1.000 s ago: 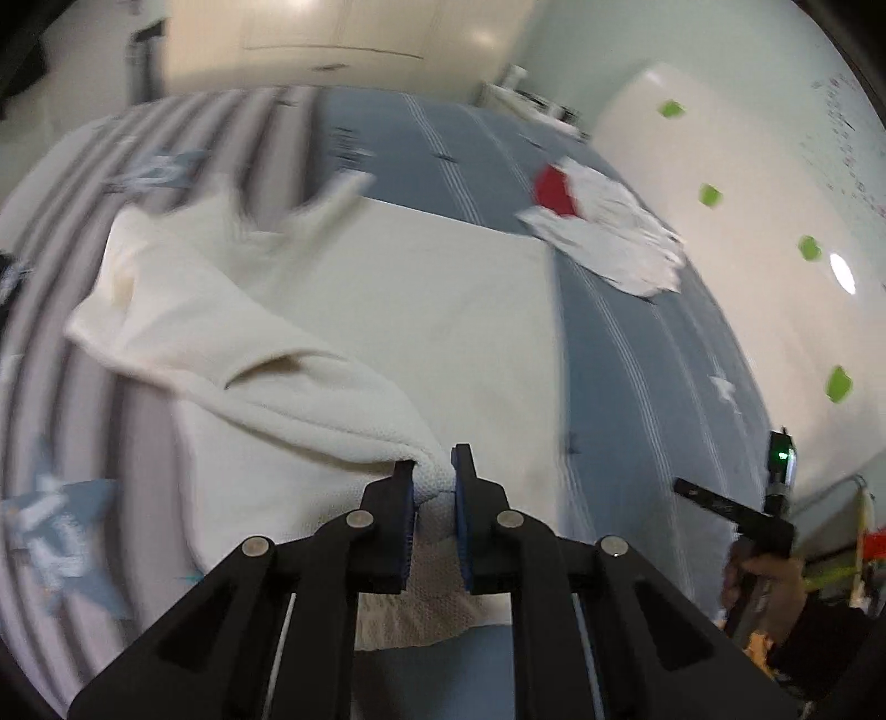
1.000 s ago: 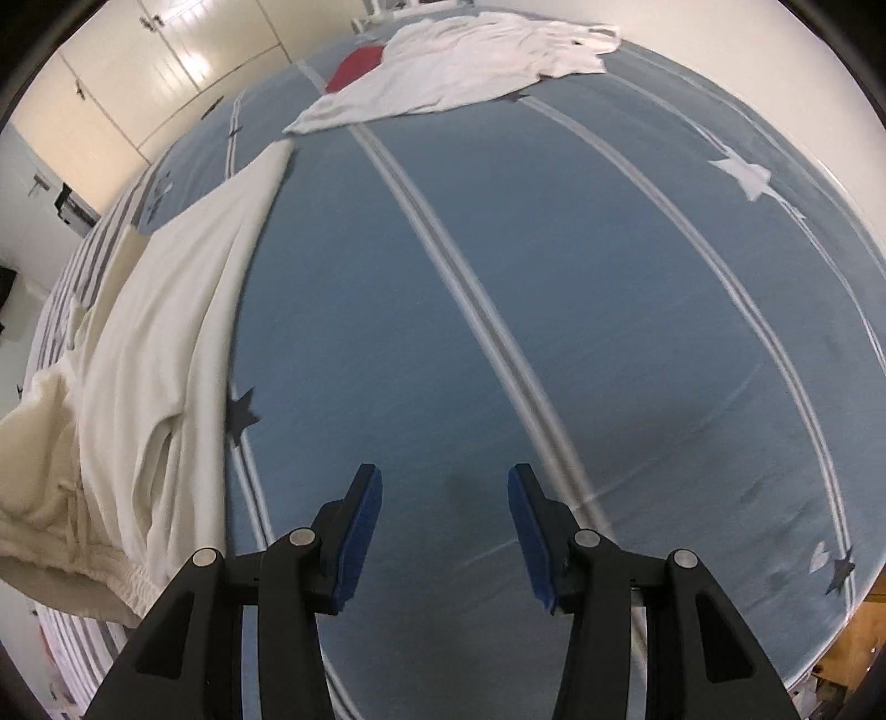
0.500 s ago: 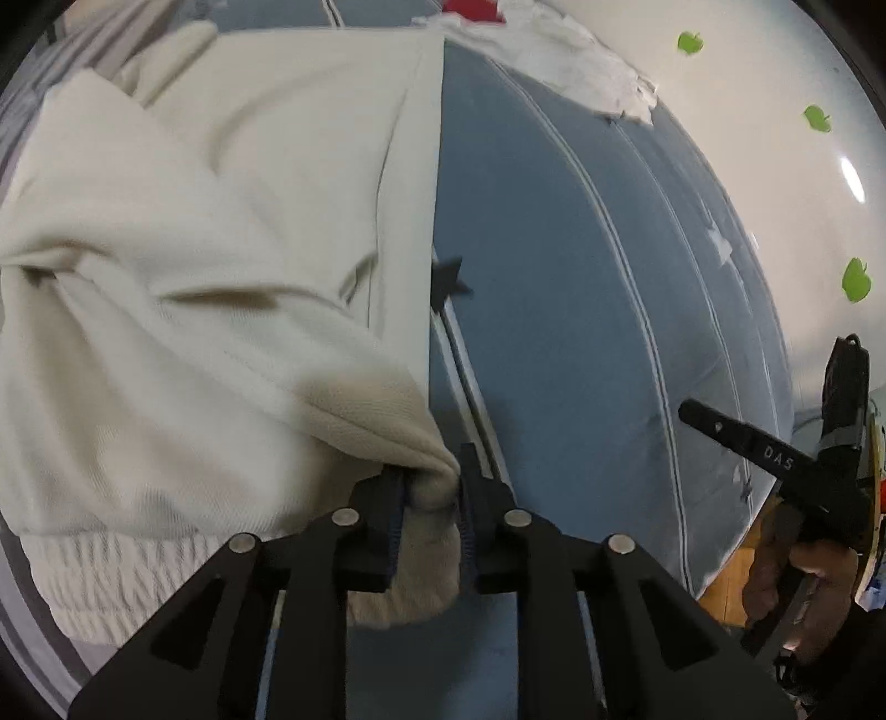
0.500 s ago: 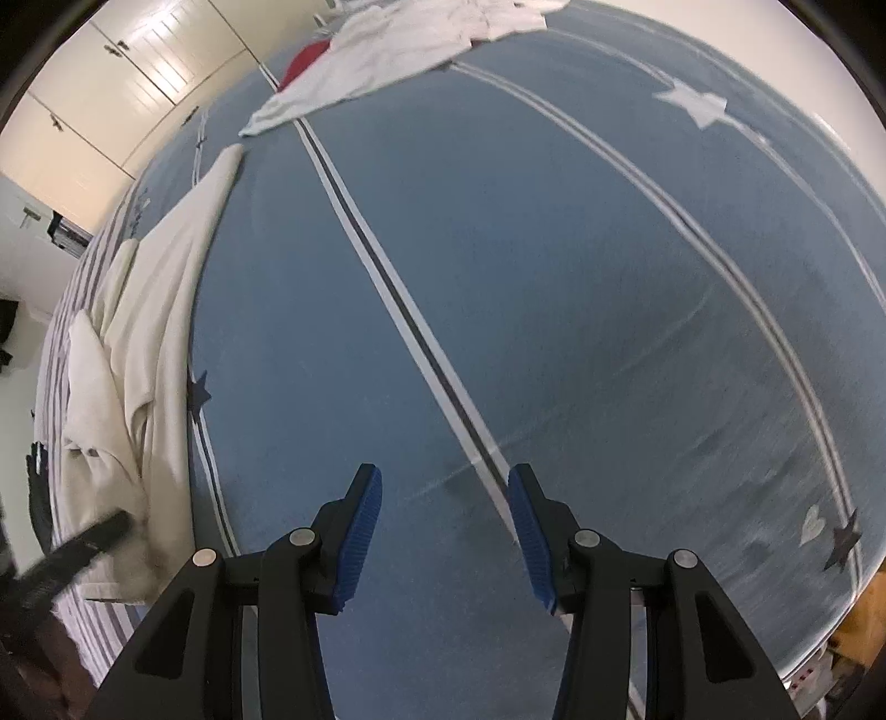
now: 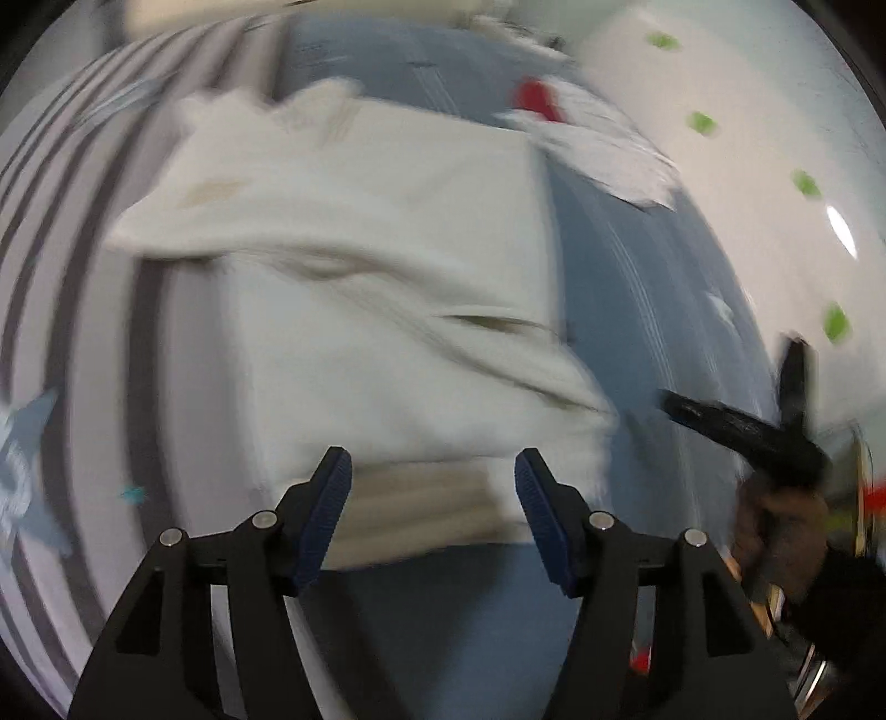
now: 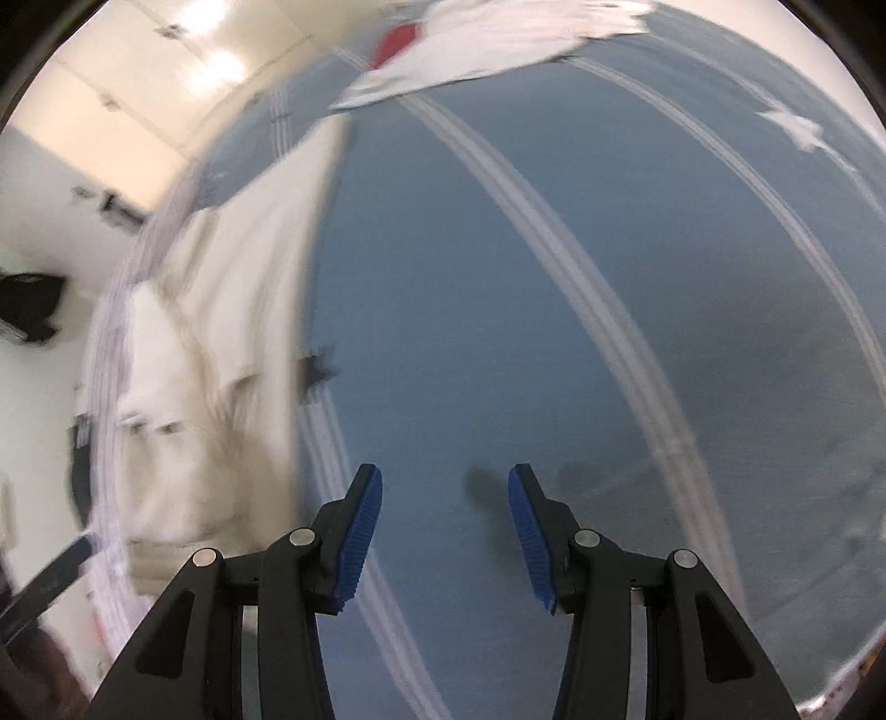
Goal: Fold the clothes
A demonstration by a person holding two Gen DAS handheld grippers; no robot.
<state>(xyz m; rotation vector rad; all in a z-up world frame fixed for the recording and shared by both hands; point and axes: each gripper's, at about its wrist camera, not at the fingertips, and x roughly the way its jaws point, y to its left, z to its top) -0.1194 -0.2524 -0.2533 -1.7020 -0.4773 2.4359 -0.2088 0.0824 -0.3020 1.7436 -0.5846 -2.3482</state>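
Note:
A cream sweater (image 5: 354, 288) lies on the bed, with a sleeve folded across its body. My left gripper (image 5: 432, 498) is open and empty, just in front of the sweater's ribbed hem. The sweater also shows at the left of the right wrist view (image 6: 221, 343). My right gripper (image 6: 443, 520) is open and empty over bare blue bedspread (image 6: 554, 332), to the right of the sweater. It also shows in the left wrist view (image 5: 742, 426) at the right. Both views are blurred by motion.
A white garment with a red patch (image 5: 587, 138) lies at the far side of the bed; it also shows in the right wrist view (image 6: 498, 50). A white wall with green stickers (image 5: 803, 183) runs along the right. Grey striped bedding (image 5: 66, 232) lies left.
My left gripper has let go of the sweater's sleeve and opened. The sleeve now lies across the sweater. The right gripper stayed open and shifted a little.

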